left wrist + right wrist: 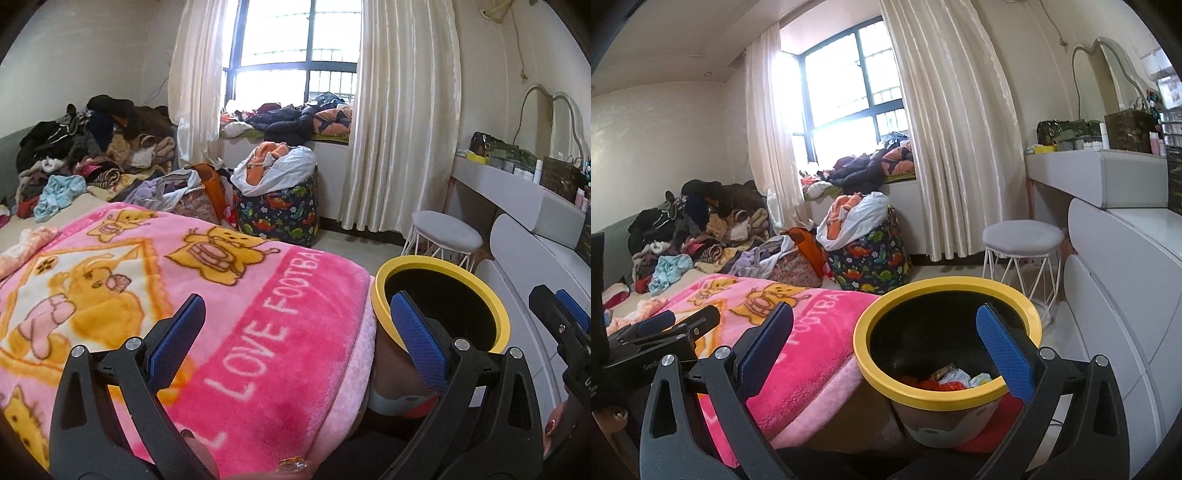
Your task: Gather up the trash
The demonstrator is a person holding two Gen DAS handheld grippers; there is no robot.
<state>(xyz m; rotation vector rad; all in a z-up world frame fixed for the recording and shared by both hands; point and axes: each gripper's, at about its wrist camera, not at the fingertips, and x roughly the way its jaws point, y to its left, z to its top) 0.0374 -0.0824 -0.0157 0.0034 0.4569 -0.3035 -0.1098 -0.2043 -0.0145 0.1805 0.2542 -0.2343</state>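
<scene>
A trash bin with a yellow rim [947,284] stands on the floor beside the bed; it also shows in the left wrist view [439,264]. Crumpled wrappers and red and white trash [955,380] lie in its bottom. My right gripper [882,332] is open and empty, its right finger over the bin's mouth and its left finger over the blanket. My left gripper [297,321] is open and empty above the pink blanket [184,295], with its right finger near the bin's rim. The right gripper also shows at the right edge of the left wrist view [565,317].
The bed holds a heap of clothes [92,147] at its far end. A dinosaur-print bag [871,258] stuffed with clothes stands on the floor. A round stool [1023,236] and a grey dresser [1126,258] stand on the right. Curtains [953,129] hang by the window.
</scene>
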